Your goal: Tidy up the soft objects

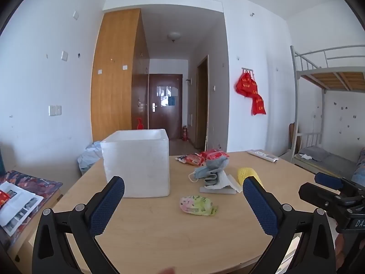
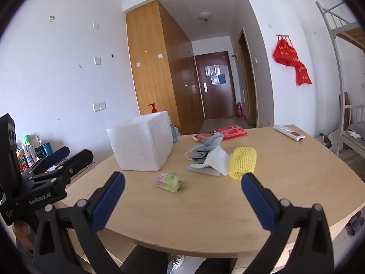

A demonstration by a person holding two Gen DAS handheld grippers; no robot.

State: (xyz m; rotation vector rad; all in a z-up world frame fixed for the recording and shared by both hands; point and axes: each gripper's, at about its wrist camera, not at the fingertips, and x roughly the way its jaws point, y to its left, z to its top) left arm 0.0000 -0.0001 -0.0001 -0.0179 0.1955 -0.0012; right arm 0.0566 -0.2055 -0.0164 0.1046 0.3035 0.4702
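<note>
Soft items, table lot: crumpled green-pink wrapper (image 2: 170, 182) lay nearest, just before the white foam box (image 2: 141, 146). Left gripper (image 1: 183, 202) and right gripper (image 2: 183, 194) both stood wide, empty. Recommended: straddle wrapper centrally, pinch gently, lift clear over box rim.

You have a pale wood-grain table (image 2: 205, 205) under a plain white foam box (image 2: 141, 146). On it: a yellow foam net sleeve (image 2: 243, 162) with open mesh pattern, a grey sock (image 2: 206, 147), a light blue face mask (image 1: 200, 174), a pink-and-green printed packet (image 2: 171, 181), red snack packs (image 2: 231, 133), a white remote (image 2: 288, 132). Your gripper pads (image 2: 107, 202) are dark blue, dotted.
</note>
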